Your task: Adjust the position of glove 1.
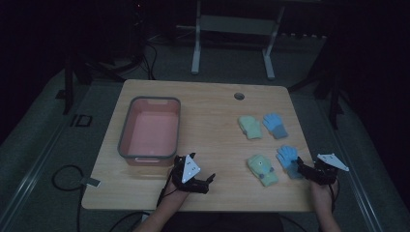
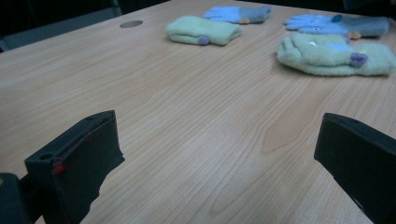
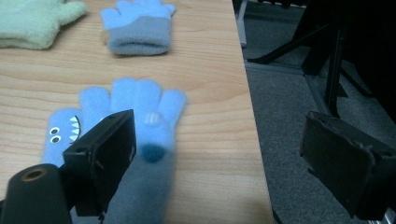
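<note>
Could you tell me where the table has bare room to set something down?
The widest bare patch runs down the middle of the table, between the pink bin and the gloves. The far strip beyond the bin, around the hole, is bare too. The right side is crowded: green gloves and blue gloves.

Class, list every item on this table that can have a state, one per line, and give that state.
Pink bin: upright, nothing inside.
Near blue glove: flat, face side up.
Far blue glove: flat.
Near green glove: flat.
Far green glove: flat.
Left claw: open, nothing between.
Right claw: open over the near blue glove.
</note>
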Available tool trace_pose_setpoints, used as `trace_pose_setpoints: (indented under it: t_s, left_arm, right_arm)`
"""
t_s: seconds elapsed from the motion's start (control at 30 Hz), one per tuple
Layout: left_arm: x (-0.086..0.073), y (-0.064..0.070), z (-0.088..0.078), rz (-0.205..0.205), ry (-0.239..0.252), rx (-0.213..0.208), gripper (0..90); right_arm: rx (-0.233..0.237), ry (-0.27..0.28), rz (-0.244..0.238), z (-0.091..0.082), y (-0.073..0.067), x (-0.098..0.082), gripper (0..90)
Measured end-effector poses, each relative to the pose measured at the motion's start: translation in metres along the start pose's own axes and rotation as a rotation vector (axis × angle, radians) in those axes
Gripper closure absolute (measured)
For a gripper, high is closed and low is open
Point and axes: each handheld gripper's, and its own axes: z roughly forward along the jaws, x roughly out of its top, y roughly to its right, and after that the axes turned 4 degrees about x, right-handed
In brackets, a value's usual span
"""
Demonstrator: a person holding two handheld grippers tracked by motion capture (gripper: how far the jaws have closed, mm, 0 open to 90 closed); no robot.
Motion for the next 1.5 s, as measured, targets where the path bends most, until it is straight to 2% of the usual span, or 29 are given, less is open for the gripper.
trace_pose_setpoints:
  t_s: [0.17,0.27,0.3,0.33,0.37,0.47,0.5,0.63,0.7,0.8,0.97,1.1,1.3,1.5]
  left_arm:
    - [0.000,0.000,-0.001,-0.004,0.001,0.002,0.1]
    - [0.000,-0.002,0.000,-0.016,0.000,-0.005,0.1]
    - [0.000,-0.002,0.000,-0.016,0.000,-0.005,0.1]
    - [0.000,-0.002,-0.001,-0.018,0.002,-0.009,0.1]
    - [0.000,-0.002,-0.001,-0.019,0.003,-0.008,0.1]
    - [0.000,-0.002,-0.001,-0.012,0.004,-0.009,0.1]
    - [0.000,-0.002,-0.001,-0.010,0.004,-0.009,0.1]
    - [0.000,-0.002,-0.001,-0.012,0.006,-0.010,0.1]
    - [-0.001,-0.002,-0.001,-0.012,0.007,-0.009,0.1]
    - [-0.001,-0.002,-0.001,-0.007,0.008,-0.010,0.1]
    - [-0.001,-0.002,-0.001,-0.008,0.009,-0.010,0.1]
    - [-0.001,-0.002,-0.001,-0.010,0.008,-0.010,0.1]
    - [-0.001,-0.002,-0.001,-0.011,0.010,-0.010,0.1]
    - [-0.001,-0.001,-0.001,-0.008,0.011,-0.011,0.1]
  right_arm:
    - [-0.002,0.002,-0.014,-0.001,-0.002,0.000,10.7]
    - [0.045,-0.017,-0.023,0.000,-0.002,0.000,13.5]
    - [0.045,-0.017,-0.023,0.000,-0.002,0.000,13.5]
    - [0.058,-0.028,-0.021,0.001,-0.002,0.000,13.8]
    - [0.074,-0.056,0.001,0.003,0.000,0.001,13.9]
    - [0.066,-0.068,0.019,0.003,0.000,0.001,14.8]
    - [0.086,-0.090,0.033,0.004,0.000,0.002,14.3]
    - [0.113,-0.117,0.039,0.003,-0.004,0.008,11.3]
    - [0.103,-0.100,0.028,-0.001,-0.007,0.013,11.4]
    - [0.111,-0.101,0.022,-0.005,-0.008,0.020,12.3]
    - [0.122,-0.113,0.051,-0.008,-0.006,0.030,13.4]
    - [0.111,-0.112,0.061,-0.009,-0.003,0.038,13.5]
    - [0.123,-0.090,0.025,-0.013,-0.006,0.054,13.9]
    - [0.138,-0.066,-0.009,-0.015,-0.008,0.071,20.6]
